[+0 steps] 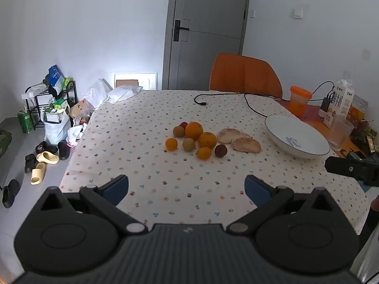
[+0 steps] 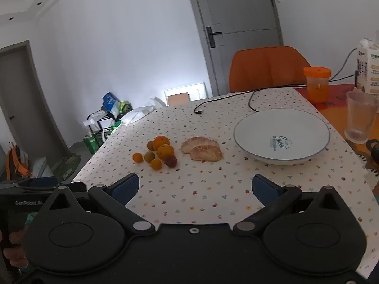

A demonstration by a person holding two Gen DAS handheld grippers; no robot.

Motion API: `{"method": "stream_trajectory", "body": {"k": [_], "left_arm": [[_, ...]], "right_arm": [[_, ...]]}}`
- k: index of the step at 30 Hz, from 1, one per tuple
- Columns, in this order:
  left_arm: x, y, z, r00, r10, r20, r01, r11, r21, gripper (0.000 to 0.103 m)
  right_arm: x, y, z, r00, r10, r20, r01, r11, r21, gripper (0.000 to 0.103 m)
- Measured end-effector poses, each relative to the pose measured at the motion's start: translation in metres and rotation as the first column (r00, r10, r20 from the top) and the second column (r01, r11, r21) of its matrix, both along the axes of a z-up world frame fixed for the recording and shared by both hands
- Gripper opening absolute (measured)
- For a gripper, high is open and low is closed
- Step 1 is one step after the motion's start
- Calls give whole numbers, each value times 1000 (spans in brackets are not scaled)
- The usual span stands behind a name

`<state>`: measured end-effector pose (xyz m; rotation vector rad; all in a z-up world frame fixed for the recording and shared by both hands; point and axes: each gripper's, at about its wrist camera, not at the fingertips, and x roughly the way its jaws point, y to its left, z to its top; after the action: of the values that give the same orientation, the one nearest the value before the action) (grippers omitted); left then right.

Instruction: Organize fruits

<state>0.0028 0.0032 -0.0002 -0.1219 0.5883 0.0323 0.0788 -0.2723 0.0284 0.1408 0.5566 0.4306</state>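
1. The left gripper (image 1: 186, 189) and the right gripper (image 2: 195, 188) both hover above the near part of the floral-print tablecloth (image 1: 165, 189), jaws spread wide, holding nothing.
2. A cluster of small oranges and brownish round fruits (image 1: 194, 139) lies mid-table, with two peeled pale citrus segments (image 2: 202, 151) just beside it.
3. A white shallow bowl with blue rim (image 2: 281, 137) sits right of the segments, apart from them.
4. A black cable (image 1: 251, 104) trails behind; a ribbed clear glass (image 2: 360, 118), an orange-lidded jar (image 2: 317, 84) and a milk carton (image 1: 343, 99) crowd the right edge.
5. Bare cloth lies between grippers and fruit.

A lived-in home: floral-clothed dining table (image 1: 165, 189), slippers (image 1: 45, 161) on floor, grey door (image 1: 208, 30)
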Motion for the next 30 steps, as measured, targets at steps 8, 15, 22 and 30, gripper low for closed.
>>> {"method": "stream_trajectory", "body": {"k": [8, 15, 22, 30], "left_arm": [[-8, -1, -6, 1000, -10, 24, 10, 1000, 18, 103], [-3, -4, -5, 1000, -14, 5, 13, 1000, 25, 103], [-4, -5, -3, 1000, -17, 10, 17, 1000, 25, 103], [-5, -6, -3, 1000, -16, 9, 16, 1000, 25, 103]], "right_arm": [[4, -5, -5, 999, -20, -33, 21, 1000, 22, 103], [4, -2, -8, 998, -49, -32, 49, 999, -24, 103], [3, -5, -10, 998, -48, -35, 47, 999, -20, 103], [4, -4, -12, 997, -60, -43, 59, 998, -29, 103]]}}
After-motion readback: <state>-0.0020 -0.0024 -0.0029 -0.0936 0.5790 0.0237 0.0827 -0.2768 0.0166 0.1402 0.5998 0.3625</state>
